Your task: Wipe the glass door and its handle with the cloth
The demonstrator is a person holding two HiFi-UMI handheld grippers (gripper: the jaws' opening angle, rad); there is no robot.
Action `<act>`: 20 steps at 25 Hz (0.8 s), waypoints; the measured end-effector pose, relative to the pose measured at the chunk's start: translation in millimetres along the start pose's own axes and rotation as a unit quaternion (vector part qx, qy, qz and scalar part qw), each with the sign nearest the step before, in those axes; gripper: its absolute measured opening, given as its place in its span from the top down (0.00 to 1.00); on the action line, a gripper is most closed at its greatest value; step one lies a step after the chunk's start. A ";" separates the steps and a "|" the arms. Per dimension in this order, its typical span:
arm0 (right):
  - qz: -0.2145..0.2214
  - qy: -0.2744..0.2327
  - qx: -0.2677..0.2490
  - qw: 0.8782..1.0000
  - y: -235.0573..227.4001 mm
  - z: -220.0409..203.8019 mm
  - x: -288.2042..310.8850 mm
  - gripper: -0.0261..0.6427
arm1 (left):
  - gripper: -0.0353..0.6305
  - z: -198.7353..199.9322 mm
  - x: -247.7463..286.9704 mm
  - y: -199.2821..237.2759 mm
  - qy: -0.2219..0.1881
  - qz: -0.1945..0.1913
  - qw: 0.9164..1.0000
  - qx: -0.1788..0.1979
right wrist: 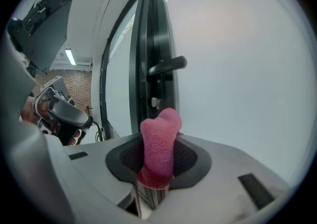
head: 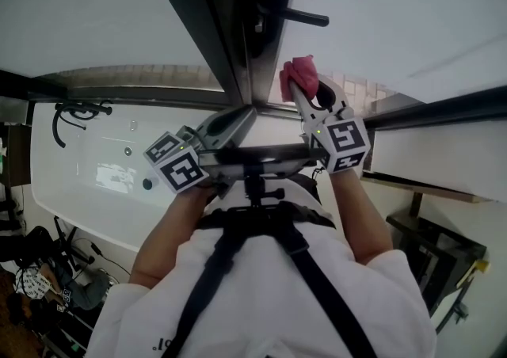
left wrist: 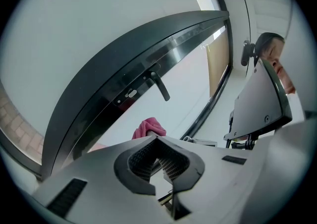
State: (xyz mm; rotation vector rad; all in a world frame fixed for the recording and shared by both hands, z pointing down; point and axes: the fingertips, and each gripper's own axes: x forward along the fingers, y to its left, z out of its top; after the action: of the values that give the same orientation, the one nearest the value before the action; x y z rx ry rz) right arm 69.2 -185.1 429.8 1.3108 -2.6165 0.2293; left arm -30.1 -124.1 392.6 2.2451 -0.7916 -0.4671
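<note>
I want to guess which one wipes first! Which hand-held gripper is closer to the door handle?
Right. The right hand-held gripper, shut on the pink cloth, is just short of the door handle. The left hand-held gripper is further back, off to the left.

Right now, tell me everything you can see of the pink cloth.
The pink cloth is a fuzzy, terry-like wad, bunched into an upright roll with a lobed top. The right tool is shut on its lower end; the rest sticks out past the jaws toward the door frame, below the lever handle. Whether it touches the frame isn't clear.
</note>
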 end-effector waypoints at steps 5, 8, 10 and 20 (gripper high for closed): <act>-0.009 0.000 0.004 1.000 -3.9 -1.3 -3.5 0.79 | 0.96 2.6 4.4 -0.1 -0.001 -0.009 1.000 -0.005; -0.012 -0.005 0.007 1.000 -4.5 1.8 -6.4 0.79 | 0.96 4.1 4.6 -0.6 -0.004 -0.015 1.000 -0.012; -0.014 -0.009 0.009 1.000 -5.5 4.5 -8.5 0.79 | 0.96 3.8 5.0 -1.3 -0.003 -0.017 1.000 -0.014; -0.005 -0.013 0.011 1.000 0.7 16.8 -14.3 0.80 | 0.96 2.2 6.5 -3.3 -0.001 -0.021 1.000 -0.019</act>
State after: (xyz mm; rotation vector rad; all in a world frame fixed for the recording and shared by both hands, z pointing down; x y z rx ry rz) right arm 75.1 -177.5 410.0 1.3421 -2.6361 0.2411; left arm -25.0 -127.6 388.1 2.2311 -0.7314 -0.4995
